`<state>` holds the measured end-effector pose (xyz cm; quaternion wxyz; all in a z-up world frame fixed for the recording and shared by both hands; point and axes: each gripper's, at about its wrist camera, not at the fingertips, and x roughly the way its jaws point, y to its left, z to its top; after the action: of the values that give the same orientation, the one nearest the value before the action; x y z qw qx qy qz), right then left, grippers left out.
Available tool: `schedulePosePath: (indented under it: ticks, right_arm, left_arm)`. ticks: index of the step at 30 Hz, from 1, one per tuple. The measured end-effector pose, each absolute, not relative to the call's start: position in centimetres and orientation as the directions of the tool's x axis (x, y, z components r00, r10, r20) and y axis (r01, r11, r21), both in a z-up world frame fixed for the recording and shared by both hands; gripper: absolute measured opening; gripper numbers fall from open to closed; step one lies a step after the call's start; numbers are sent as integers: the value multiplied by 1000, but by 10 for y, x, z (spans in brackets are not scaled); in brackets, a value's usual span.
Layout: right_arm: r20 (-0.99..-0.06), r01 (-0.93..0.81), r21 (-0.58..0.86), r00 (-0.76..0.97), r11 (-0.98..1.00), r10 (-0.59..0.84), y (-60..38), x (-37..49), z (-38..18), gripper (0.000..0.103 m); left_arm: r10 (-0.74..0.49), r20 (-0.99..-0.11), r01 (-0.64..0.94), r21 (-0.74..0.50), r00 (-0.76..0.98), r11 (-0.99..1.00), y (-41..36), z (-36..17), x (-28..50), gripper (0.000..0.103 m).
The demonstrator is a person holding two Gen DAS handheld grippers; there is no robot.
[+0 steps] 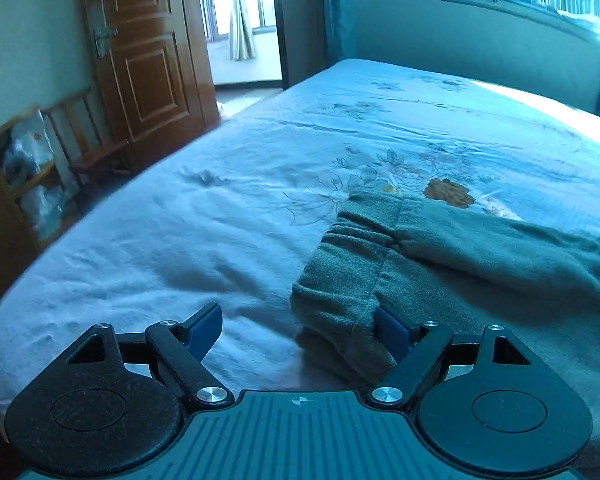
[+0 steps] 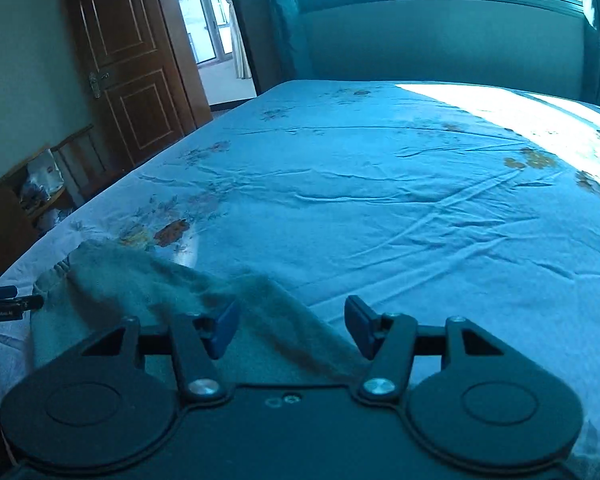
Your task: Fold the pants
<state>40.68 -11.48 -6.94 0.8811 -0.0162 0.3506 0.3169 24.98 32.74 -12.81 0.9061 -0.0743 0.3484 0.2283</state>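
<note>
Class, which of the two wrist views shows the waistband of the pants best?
The left wrist view: the gathered waistband lies sharp and near the middle. The right wrist view shows only a sliver of it at the far left, beyond blurred cloth.

My left wrist camera sits low over the bed [image 1: 180, 220], looking along its tongs [image 1: 300, 332] toward the door [image 1: 148, 60]. My right wrist camera looks likewise from farther along the bed. Both share the bed, door and pants [image 2: 160, 280].
</note>
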Motion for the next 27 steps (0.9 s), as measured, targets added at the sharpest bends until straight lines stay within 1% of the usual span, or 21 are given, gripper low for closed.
schedulePosePath:
  ticks: [1,4,5,6,7,8,9,10,11,12,13,14,15,18,20,21,22,23,24,26,27]
  right_arm:
    - [-639,-576,187,544,796,543,-102,415,-73,44]
    - [-686,-583,175,506,793,523,-76,437,-88,42]
    - [-705,-582,184,483,792,519,-70,443,-94,42]
    - [-733,-583,189,451,790,509,-63,448,-103,42]
    - [-751,-592,190,426,783,504,-57,451,-110,42]
    - [-760,-604,190,409,774,506,-53,450,-115,39]
    - [-760,-620,182,404,763,510,-51,448,-118,22]
    - [-763,-618,143,429,773,484,-50,447,-117,8]
    - [-755,-613,126,451,780,476,-51,445,-114,5]
    - [-743,-606,87,489,791,456,-51,441,-109,0]
    - [-740,-601,23,527,799,418,-50,438,-111,0]
    - [-774,-587,-60,539,808,334,-44,440,-124,0]
    - [-794,-585,-58,518,809,318,-43,445,-135,0]
    - [-751,-548,32,539,836,381,-65,440,-120,0]
    - [-684,-546,81,578,834,444,-82,422,-100,7]
    - [-654,-554,106,587,826,477,-88,411,-91,12]
    - [-634,-570,121,586,813,505,-90,400,-86,12]
    - [-624,-583,135,578,801,526,-89,389,-84,13]
    - [-627,-589,161,559,792,542,-86,381,-85,16]
    - [-662,-594,195,507,780,552,-77,367,-97,15]
    - [-684,-595,168,504,786,527,-74,360,-105,17]
  left_arm:
    - [329,-676,-469,-27,660,883,336,-133,251,82]
    - [283,-689,-460,-82,667,884,342,-148,259,82]
    - [267,-691,-458,-105,672,883,342,-151,260,80]
    - [235,-689,-448,-144,685,882,342,-155,260,73]
    - [194,-683,-423,-183,704,887,342,-158,260,53]
    - [203,-678,-424,-176,706,888,339,-159,259,52]
    - [214,-668,-416,-157,713,896,335,-158,258,50]
    - [223,-656,-413,-148,721,899,333,-157,256,45]
    - [237,-640,-416,-142,731,898,332,-155,252,41]
    - [256,-631,-414,-113,732,903,328,-152,249,41]
    - [278,-636,-410,-68,720,909,322,-154,248,40]
    - [290,-646,-416,-47,706,908,319,-158,248,41]
    - [294,-653,-420,-41,698,907,318,-162,249,41]
    - [286,-648,-449,-98,706,888,325,-149,247,48]
    - [330,-623,-453,-44,709,890,321,-135,241,58]
    - [360,-597,-450,-1,717,893,313,-126,237,59]
    - [365,-572,-432,22,734,902,303,-119,235,59]
    - [358,-557,-410,35,749,912,294,-114,236,61]
    - [346,-546,-384,48,763,922,284,-110,239,64]
    - [344,-528,-347,97,777,933,262,-111,246,80]
    - [342,-534,-317,141,773,938,251,-116,254,83]
